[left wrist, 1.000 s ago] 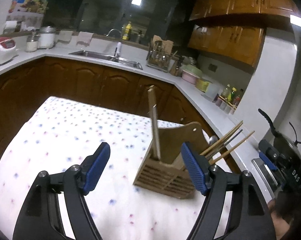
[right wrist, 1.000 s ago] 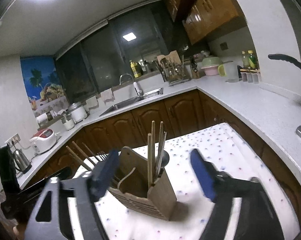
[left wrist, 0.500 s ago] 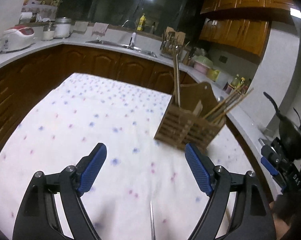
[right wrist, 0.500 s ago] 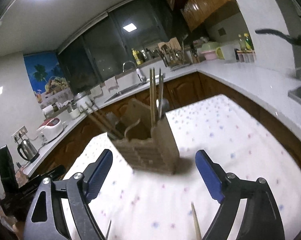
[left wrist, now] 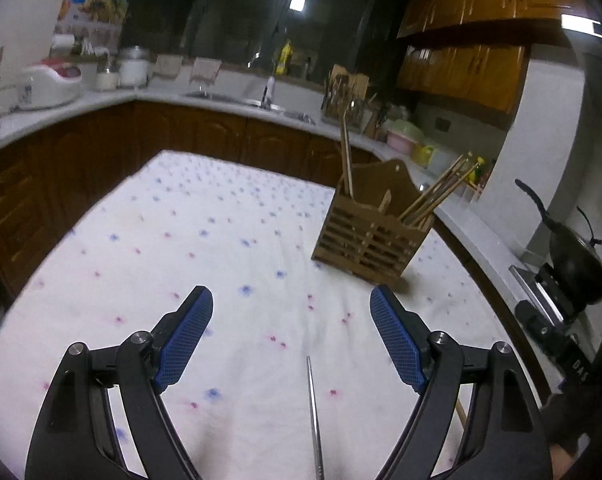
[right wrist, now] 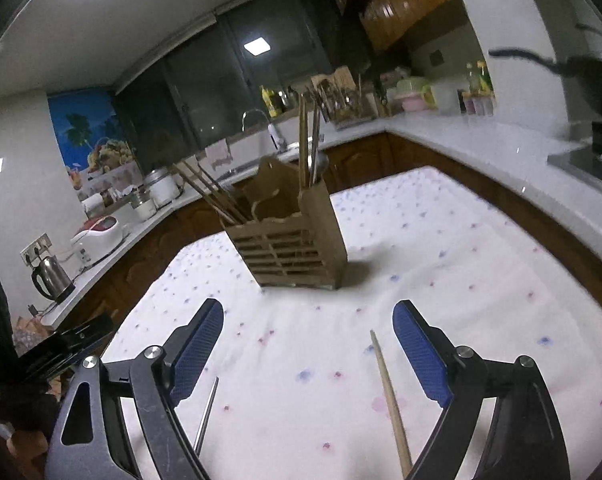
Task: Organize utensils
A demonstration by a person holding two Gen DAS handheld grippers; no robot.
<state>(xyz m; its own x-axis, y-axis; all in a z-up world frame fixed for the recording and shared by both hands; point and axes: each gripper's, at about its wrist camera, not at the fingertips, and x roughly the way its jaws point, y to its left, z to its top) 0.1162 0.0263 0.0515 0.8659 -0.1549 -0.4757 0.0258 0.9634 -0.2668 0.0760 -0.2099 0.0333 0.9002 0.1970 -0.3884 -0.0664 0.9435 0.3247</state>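
Both grippers had pulled back from the wooden utensil holder (left wrist: 371, 230) since the earlier frames, where it stood close between their fingers; it then stood well ahead of us on the spotted tablecloth (left wrist: 205, 248). Our left gripper (left wrist: 291, 340) and right gripper (right wrist: 307, 354) had just been opening, and each stood wide with nothing held between its blue pads.

In the left wrist view, a thin metal chopstick (left wrist: 314, 416) lay on the cloth between the left fingers, pointing toward the holder. In the right wrist view, a wooden chopstick (right wrist: 389, 400) lay between the right fingers, nearer the right-hand pad. The holder already carried upright sticks in one compartment and slanting bamboo ones in another.

We judged the step in hand to be picking up these two loose pieces. To do it well, each gripper would need to sink until its pads straddled the stick, centre on it, and close across its width near the middle so it would not pivot. The metal one looked slippery and thin, so we expected it to need a firm, level pinch close to the cloth without snagging the fabric.
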